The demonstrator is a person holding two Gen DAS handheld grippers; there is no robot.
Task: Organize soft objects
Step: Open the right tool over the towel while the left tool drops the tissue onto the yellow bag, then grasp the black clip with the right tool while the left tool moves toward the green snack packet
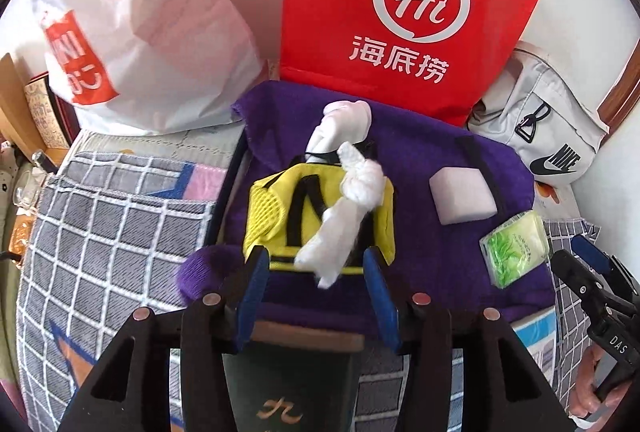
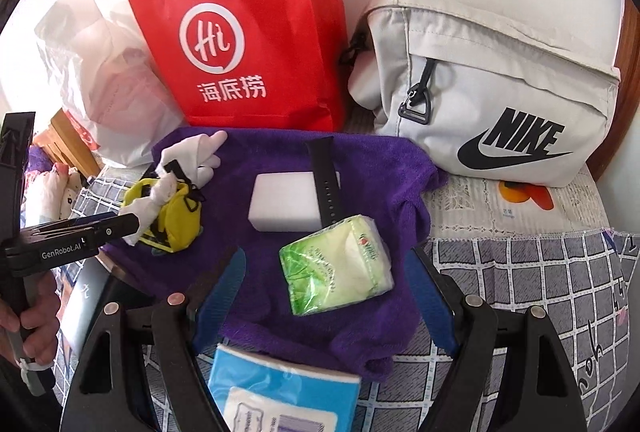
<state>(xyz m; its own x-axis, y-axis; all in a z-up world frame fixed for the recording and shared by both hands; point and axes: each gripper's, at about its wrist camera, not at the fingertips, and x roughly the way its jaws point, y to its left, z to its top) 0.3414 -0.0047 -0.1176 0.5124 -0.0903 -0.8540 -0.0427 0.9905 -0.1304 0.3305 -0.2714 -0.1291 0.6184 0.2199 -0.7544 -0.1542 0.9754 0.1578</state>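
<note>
A: How's the purple towel (image 2: pixel 372 167)?

B: Floppy and light, under everything; I'd pinch a corner. The green tissue pack (image 2: pixel 340 264) on it is squashy. Right gripper (image 2: pixel 326 296) is open over it; left gripper (image 1: pixel 316 272) is open beside the knotted white cloth (image 1: pixel 344 207).

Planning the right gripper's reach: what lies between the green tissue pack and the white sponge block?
In the right wrist view, a black strap crosses from the sponge block to the tissue pack.
</note>
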